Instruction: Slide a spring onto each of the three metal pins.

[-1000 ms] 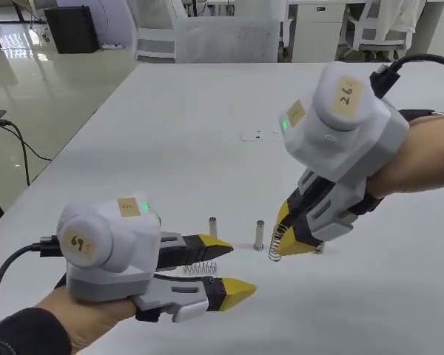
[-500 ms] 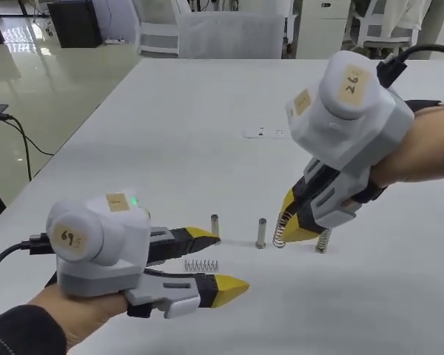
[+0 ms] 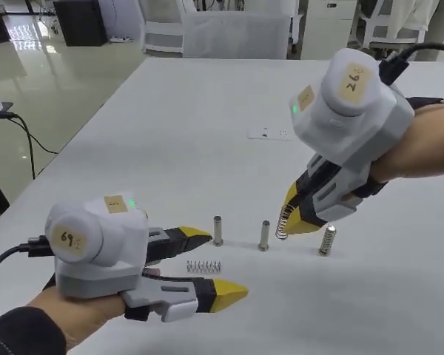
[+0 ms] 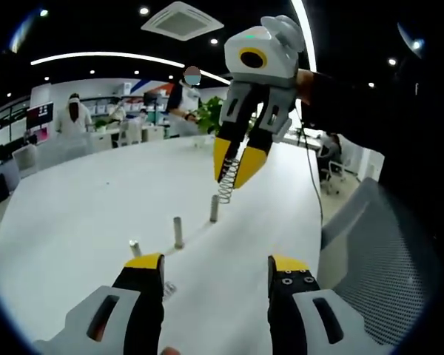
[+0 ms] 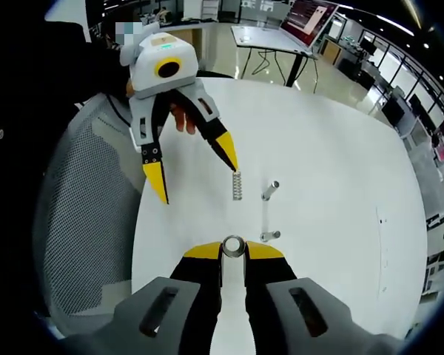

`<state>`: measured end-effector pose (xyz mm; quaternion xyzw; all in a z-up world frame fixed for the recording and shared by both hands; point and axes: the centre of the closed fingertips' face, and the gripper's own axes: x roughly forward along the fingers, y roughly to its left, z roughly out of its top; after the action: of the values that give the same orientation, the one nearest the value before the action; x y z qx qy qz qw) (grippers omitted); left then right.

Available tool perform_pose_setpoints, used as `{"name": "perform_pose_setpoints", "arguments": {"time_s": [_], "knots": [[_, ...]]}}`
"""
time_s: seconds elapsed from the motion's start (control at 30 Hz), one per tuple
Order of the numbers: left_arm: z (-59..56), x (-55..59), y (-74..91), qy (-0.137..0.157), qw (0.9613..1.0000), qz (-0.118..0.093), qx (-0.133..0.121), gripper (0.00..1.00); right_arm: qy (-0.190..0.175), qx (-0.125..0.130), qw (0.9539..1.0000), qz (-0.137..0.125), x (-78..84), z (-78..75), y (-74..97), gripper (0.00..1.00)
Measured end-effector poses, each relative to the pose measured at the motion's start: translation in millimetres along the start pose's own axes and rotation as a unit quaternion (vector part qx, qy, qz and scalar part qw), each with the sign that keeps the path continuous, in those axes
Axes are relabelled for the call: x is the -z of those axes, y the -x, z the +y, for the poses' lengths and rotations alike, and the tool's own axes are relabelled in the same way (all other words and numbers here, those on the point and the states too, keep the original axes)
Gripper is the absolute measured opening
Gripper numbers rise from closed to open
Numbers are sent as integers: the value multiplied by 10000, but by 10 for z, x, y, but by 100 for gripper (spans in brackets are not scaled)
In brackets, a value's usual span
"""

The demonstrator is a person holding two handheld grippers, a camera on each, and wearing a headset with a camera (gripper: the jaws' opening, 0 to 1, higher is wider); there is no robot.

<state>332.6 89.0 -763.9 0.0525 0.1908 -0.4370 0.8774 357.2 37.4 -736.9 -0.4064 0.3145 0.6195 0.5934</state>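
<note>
Spring [image 3: 284, 222] gripped in the closed fingers of the right gripper [image 3: 296, 222], tilted just above the middle pin [image 3: 264, 235]. Left gripper [image 3: 223, 262] fingers open beside a second spring [image 3: 204, 266], which lies flat on the desk [image 3: 170, 148] toward its near edge.

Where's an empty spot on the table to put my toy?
Bare table lies beyond the pins, toward the far edge, and nearer you, right of the sprung pin. Crowded: around the pins, loose spring, left gripper, right gripper.
</note>
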Motion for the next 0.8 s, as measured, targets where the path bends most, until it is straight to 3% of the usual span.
{"name": "perform_pose_setpoints", "arguments": {"time_s": [0.53,0.8], "knots": [[31,47,0,-5,9999,84,-88,56,-94,241,9997,37,21,-278,-35,8],[41,59,-3,-12,9999,108,-108,56,-146,276,9995,80,53,-394,-133,8]]}}
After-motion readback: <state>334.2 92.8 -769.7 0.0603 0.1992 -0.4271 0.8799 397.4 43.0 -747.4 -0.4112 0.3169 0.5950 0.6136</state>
